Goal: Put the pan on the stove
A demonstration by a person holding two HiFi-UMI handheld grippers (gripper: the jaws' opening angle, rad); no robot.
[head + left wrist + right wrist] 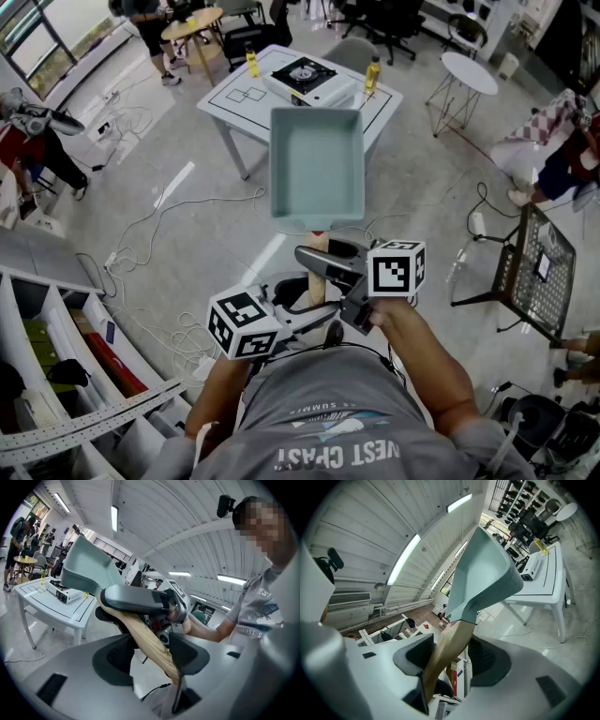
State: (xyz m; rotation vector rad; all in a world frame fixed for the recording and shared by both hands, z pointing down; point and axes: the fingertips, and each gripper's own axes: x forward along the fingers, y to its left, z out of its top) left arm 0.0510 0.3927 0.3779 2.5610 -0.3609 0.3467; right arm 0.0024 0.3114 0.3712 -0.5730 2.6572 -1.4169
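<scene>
The pan [316,167] is up in the air, well short of the table [234,103], on the person's side of it and above bare floor. It is a pale teal, rectangular, deep-sided thing. From overhead its open side faces up and its far rim points toward the table. Its wooden handle [318,272] runs back from the near wall toward the person's chest.

Both claws have hold of that handle. The right gripper [323,258] takes it nearer the pan. In its own view, the jaws are drawn in around the wood [447,653], which crosses between them on a slant. The wood presses on one pad and leaves a sliver of space at the other. The pan body [483,576] rises just past the jaws.

The left gripper [305,305] takes the tail end of the handle, farther from the table than the right one. Its jaws are likewise closed in on the wood [147,641], with the handle lying hard against one pad. The right gripper's grey body [140,599] sits just above them.

The stove [307,79] stands on the table, toward its far side. It is a flat white portable burner with a dark ring on top. A yellow bottle [251,62] stands on the table at one side of it, and a second bottle [372,75] stands at the other. The pan is not on the stove and touches nothing on the table.
</scene>
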